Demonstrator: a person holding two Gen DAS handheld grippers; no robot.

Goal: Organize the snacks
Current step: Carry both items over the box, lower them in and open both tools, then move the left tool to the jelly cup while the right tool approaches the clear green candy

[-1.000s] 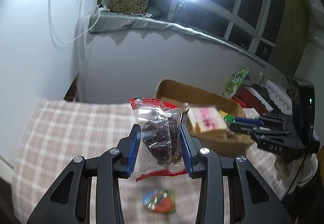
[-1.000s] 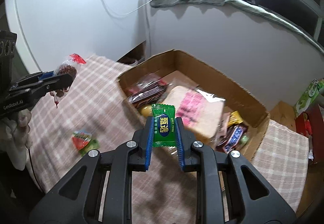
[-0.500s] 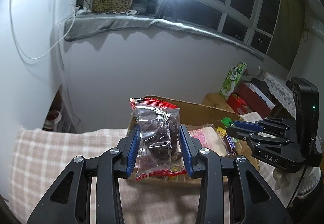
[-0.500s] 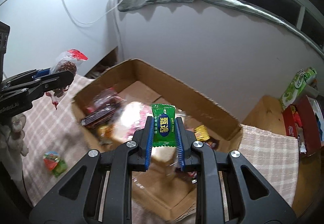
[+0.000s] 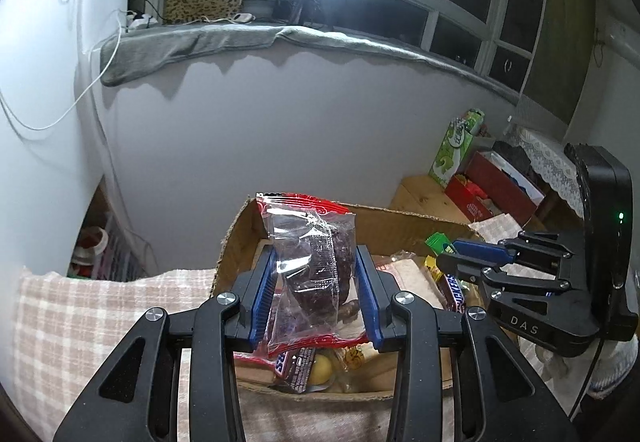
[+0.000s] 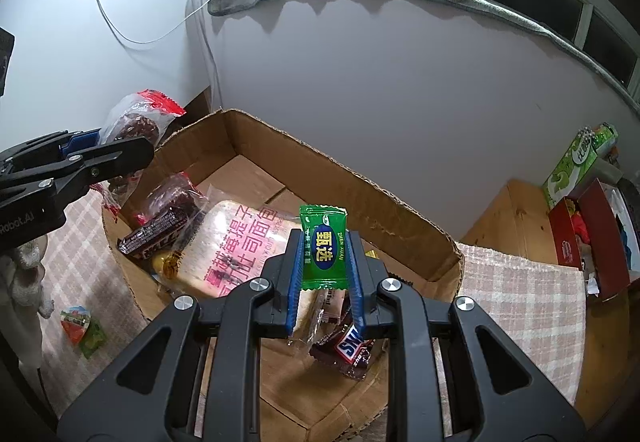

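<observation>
My left gripper (image 5: 316, 282) is shut on a clear, red-edged packet of dark snack (image 5: 314, 266), held over the near left part of the open cardboard box (image 5: 400, 218). My right gripper (image 6: 325, 258) is shut on a green candy (image 6: 323, 248) and holds it above the box (image 6: 360, 178). In the right wrist view the left gripper (image 6: 100, 154) with its packet (image 6: 136, 122) hangs over the box's left wall. In the left wrist view the right gripper (image 5: 460, 256) is at the right over the box. Inside lie a pink-lettered bread bag (image 6: 236, 246) and Snickers bars (image 6: 352, 346).
The box stands on a beige checked cloth (image 6: 520, 302). A small red-green snack (image 6: 80, 324) lies on the cloth left of the box. A green carton (image 6: 576, 162) and a red box (image 6: 588, 238) stand at the right on wood. A grey wall rises behind.
Both grippers moved forward over the box with their snacks held. The left packet went from above the cloth to above the box's left end. The box contents now lie right under both grippers.
</observation>
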